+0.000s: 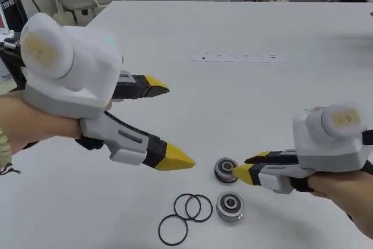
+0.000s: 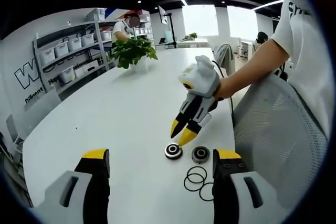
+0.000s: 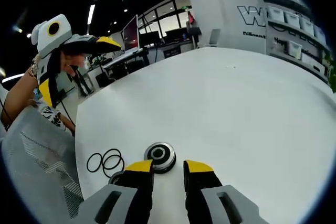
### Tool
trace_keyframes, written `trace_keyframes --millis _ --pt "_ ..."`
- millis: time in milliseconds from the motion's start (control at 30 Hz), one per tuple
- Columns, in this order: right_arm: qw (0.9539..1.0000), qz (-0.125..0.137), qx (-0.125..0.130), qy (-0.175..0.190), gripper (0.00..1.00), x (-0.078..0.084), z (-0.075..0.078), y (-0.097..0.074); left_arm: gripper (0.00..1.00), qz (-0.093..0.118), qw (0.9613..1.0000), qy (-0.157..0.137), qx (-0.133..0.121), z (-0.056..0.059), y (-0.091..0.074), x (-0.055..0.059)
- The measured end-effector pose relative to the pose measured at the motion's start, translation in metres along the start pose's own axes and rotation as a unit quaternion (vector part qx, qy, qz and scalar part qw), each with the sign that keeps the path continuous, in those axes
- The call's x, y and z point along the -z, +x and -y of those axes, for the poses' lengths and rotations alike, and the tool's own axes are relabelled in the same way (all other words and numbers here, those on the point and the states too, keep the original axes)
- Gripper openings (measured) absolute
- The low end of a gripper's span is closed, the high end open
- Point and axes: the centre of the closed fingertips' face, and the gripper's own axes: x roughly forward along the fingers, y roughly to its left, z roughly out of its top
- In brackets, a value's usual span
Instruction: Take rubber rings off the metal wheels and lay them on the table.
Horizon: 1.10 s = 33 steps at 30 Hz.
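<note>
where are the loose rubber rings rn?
Head view, bottom centre: three rubber rings lie flat on the table, two overlapping, just left of the nearer metal wheel.

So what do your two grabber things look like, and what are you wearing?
They match. The left claw and the right claw each have a chunky, rounded white shell that is grey underneath, then black jaws ending in pointy yellow tips. The left one has a tiny green light on top. The person wears a white short-sleeved shirt with dark lettering.
</note>
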Motion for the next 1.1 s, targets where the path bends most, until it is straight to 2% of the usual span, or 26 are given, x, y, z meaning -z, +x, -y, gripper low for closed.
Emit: trace_keyframes --millis 200,433,933,1100 --pt "1.0 -0.003 0.002 0.0 0.2 0.002 0.0 0.0 0.78 -0.006 0.9999 -0.009 0.011 0.008 0.007 0.009" --pt "1.0 -0.005 0.001 -0.003 0.2 0.002 -0.001 0.001 0.78 -0.009 0.9997 -0.018 0.014 0.013 0.007 0.015" --pt "1.0 -0.005 0.0 -0.007 0.2 0.002 -0.001 0.001 0.77 0.002 0.9995 -0.03 0.001 0.007 0.006 0.016" --pt "0.9999 -0.003 -0.003 -0.01 0.2 0.001 -0.004 0.001 0.73 0.02 0.9982 -0.057 -0.009 0.002 0.012 0.018"
